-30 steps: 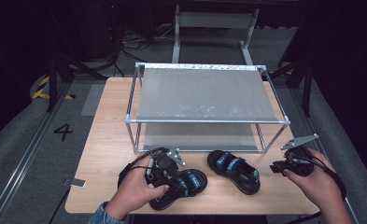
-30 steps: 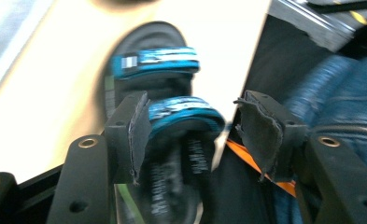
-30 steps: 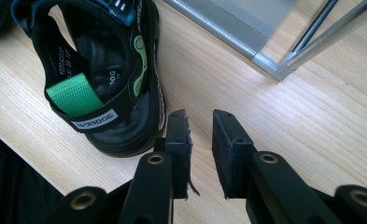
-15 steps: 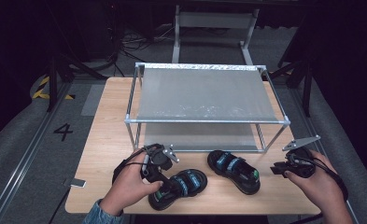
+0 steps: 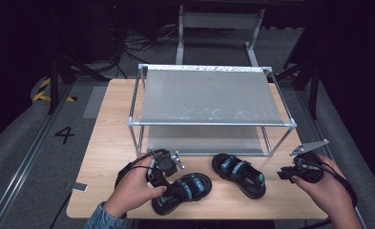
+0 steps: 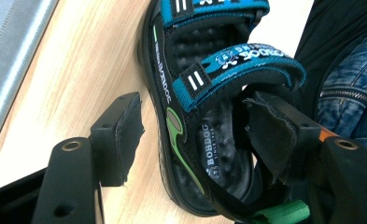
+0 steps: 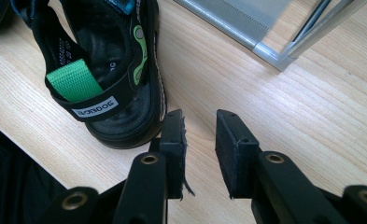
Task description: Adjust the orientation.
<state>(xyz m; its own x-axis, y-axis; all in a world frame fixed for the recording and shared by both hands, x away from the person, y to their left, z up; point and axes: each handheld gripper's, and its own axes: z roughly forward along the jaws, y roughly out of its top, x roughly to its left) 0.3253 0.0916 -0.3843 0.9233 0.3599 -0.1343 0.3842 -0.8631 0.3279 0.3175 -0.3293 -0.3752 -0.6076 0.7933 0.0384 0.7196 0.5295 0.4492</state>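
Lying near the front edge of the wooden table (image 5: 109, 143), the left sandal (image 5: 182, 191) is black with blue straps and a green heel tab, its heel end toward the person; in the left gripper view the left gripper (image 6: 190, 135) has its jaws spread wide astride that heel, one jaw outside the sole on the bare wood and the other inside behind the back strap, neither pressing in; the left hand (image 5: 132, 191) grips the tool from below; the matching right sandal (image 5: 239, 174) lies just beside it, apart, angled toward the right; the right gripper (image 7: 201, 135) hovers over bare wood just beside this sandal's heel, jaws parted with a narrow gap and nothing between them; behind both sandals stands a two-tier metal shelf rack (image 5: 209, 123).
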